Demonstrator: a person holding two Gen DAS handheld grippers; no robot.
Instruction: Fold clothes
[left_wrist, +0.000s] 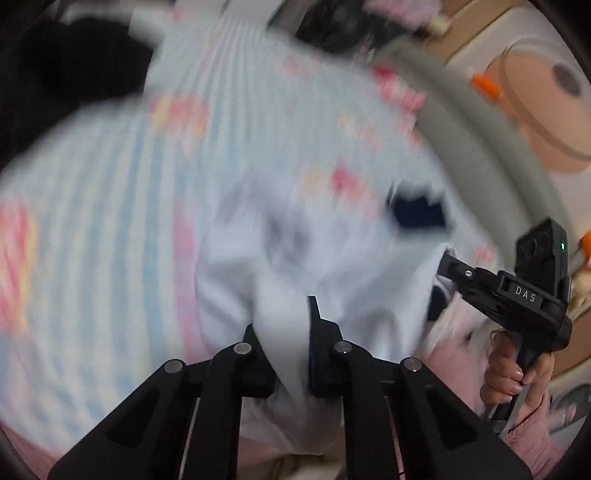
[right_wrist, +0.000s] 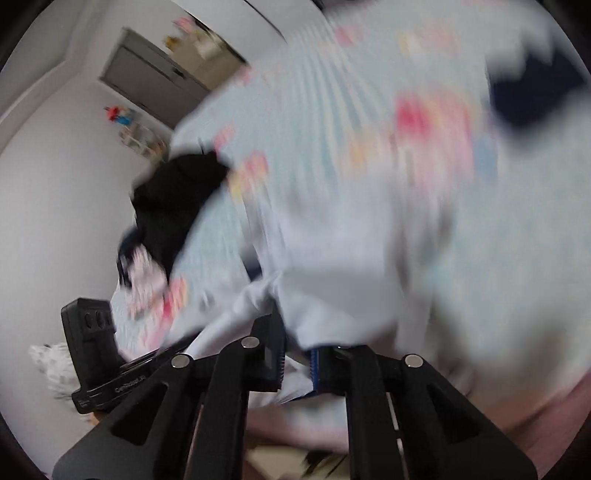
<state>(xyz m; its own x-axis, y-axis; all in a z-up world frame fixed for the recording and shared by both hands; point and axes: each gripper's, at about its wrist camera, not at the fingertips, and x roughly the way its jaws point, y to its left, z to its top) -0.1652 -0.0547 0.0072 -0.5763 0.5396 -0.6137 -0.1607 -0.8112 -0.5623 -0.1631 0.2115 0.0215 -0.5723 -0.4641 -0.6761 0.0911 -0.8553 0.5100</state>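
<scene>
Between the fingers of the left hand-held gripper (left_wrist: 291, 354) a fold of a pale, whitish garment (left_wrist: 303, 258) is pinched, the jaws standing narrow on the cloth. The right hand-held gripper (right_wrist: 297, 360) is likewise closed narrowly on an edge of the same garment, with blue pads showing on the inner faces of its fingers. Cloth hangs and spreads forward from both grips; motion blur hides whether it touches the surface below.

Left wrist view only: the right hand-held gripper seen from outside at the right edge, its nose against the garment's edge, with a hand (left_wrist: 517, 373) wrapped round its handle and a pink sleeve (left_wrist: 532, 432) behind it. Right wrist view only: the body of the left hand-held gripper at lower left.

Beneath the garment lies a bedsheet (left_wrist: 110, 221) striped pale blue and white with pink and yellow motifs; a dark navy patch (left_wrist: 417, 214) shows just beyond the garment. A black item (right_wrist: 177, 206) lies at the sheet's far edge. A white wall (right_wrist: 55, 203) and a grey cabinet door (right_wrist: 155, 81) stand beyond.
</scene>
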